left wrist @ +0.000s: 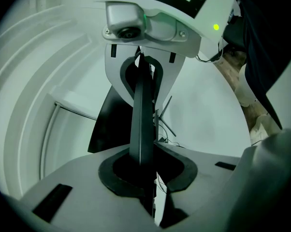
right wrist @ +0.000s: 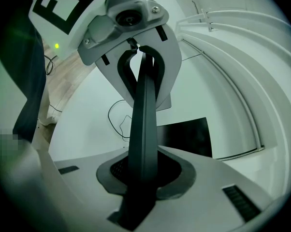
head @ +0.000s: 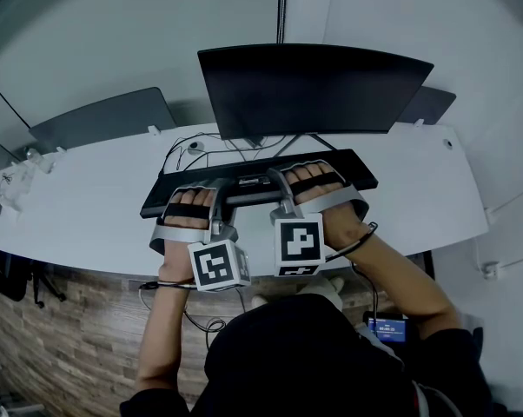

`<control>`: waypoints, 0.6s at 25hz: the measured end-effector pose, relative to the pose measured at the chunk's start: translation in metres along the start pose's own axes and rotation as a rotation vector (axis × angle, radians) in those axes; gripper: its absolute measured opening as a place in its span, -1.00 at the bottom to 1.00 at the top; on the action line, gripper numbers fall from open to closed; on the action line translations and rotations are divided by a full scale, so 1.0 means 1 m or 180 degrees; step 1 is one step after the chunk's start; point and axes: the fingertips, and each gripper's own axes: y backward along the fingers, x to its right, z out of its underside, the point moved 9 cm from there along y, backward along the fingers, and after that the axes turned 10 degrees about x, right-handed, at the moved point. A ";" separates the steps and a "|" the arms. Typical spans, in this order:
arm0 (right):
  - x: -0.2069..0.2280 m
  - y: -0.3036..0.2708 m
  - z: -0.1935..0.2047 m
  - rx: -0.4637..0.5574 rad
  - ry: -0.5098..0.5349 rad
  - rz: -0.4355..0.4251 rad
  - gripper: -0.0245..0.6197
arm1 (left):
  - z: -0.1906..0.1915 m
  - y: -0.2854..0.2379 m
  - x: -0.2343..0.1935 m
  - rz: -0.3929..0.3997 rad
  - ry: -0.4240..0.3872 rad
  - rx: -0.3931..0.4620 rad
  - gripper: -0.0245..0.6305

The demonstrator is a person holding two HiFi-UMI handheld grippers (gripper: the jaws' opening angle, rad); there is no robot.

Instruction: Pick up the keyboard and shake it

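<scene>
Two hand-held grippers (head: pixel 215 201) (head: pixel 284 189) — keyboard (head: pixel 355 170) between jaws

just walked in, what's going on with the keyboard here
A person holds a gripper in each hand. The left gripper and the right gripper are both clamped on a black keyboard, side by side near its middle. The keyboard appears to be lifted off the white desk, in front of the dark monitor. A single moment can't show whether it is being shaken.
</scene>
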 end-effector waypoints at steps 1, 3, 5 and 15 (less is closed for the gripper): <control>-0.001 0.000 0.000 0.0003 0.0020 0.0006 -0.66 | 0.000 0.001 0.000 0.0001 0.0030 -0.0006 -0.67; -0.002 0.000 0.000 0.0004 0.0047 0.0007 -0.64 | -0.001 0.000 0.001 0.0021 0.0077 -0.0014 -0.67; -0.004 -0.001 0.001 0.0013 0.0067 -0.0011 -0.64 | 0.000 0.000 0.002 0.0057 0.0110 -0.0024 -0.68; -0.008 -0.001 0.002 0.0022 0.0142 -0.0002 -0.57 | -0.001 -0.002 0.005 0.0088 0.0191 -0.0054 -0.68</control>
